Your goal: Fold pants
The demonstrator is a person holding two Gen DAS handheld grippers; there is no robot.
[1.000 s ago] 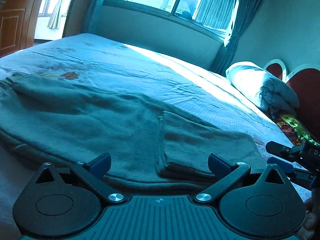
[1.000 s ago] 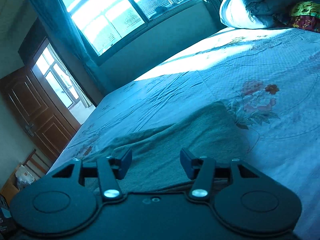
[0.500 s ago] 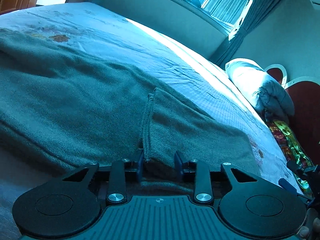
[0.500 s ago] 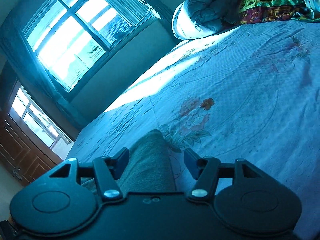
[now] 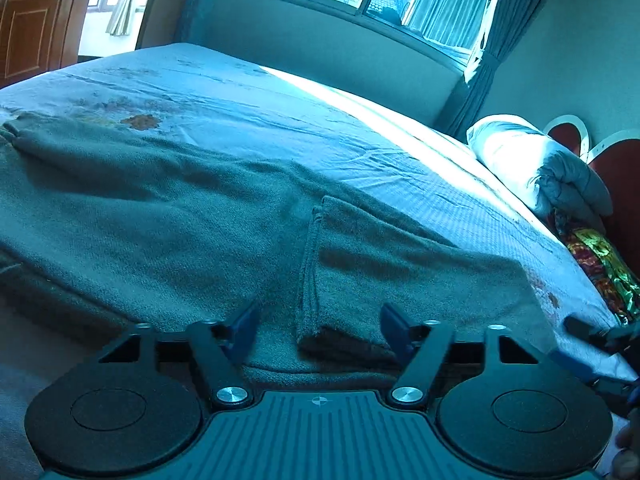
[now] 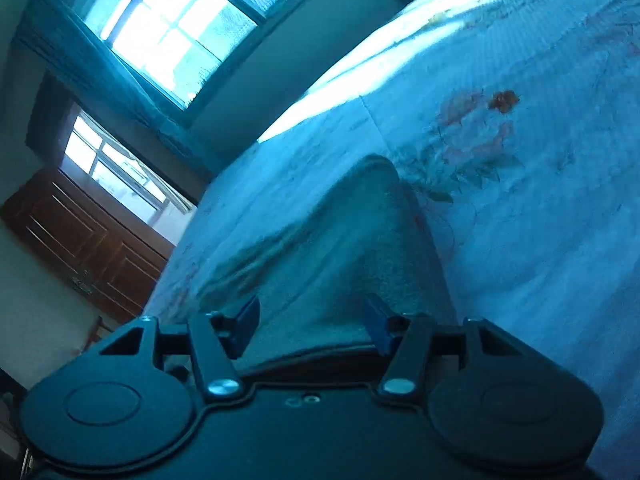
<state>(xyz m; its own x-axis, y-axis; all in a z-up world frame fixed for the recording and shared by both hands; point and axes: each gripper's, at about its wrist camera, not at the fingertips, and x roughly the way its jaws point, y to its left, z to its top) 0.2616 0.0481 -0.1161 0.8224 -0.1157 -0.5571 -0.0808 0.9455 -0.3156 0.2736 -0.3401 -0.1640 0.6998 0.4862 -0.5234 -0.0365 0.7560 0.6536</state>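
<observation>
Pants (image 5: pixel 168 232): grey-green, thick napped fabric like fleece, lay flat along the near edge of the bed, one end already turned over into a layered flap (image 5: pixel 384 272) with a stitched hem.
Pants in right view (image 6: pixel 344 256): the same soft cloth rose in a rounded hump toward the bed's middle.
Left gripper (image 5: pixel 318 326): black, with blue pads; its jaws had just been opening and stood wide on either side of the flap's near corner, the pads clear of the cloth.
Right gripper (image 6: pixel 312 322): jaws had just been narrowing, half apart, the fabric hump between them; whether the pads pressed it, I cannot tell.
Bed sheet (image 6: pixel 540 208): pale, finely woven in a waffle pattern, printed with reddish flowers, wrinkled toward the far edge.
Left view only: rolled quilt (image 5: pixel 556 172) and a shiny multicoloured cushion (image 5: pixel 600 264) at the head end, the right tool's tip at the frame's edge.
Right view only: the flower print close beside the pants.
Both views: window (image 6: pixel 172 28), wooden door (image 6: pixel 92 248).
</observation>
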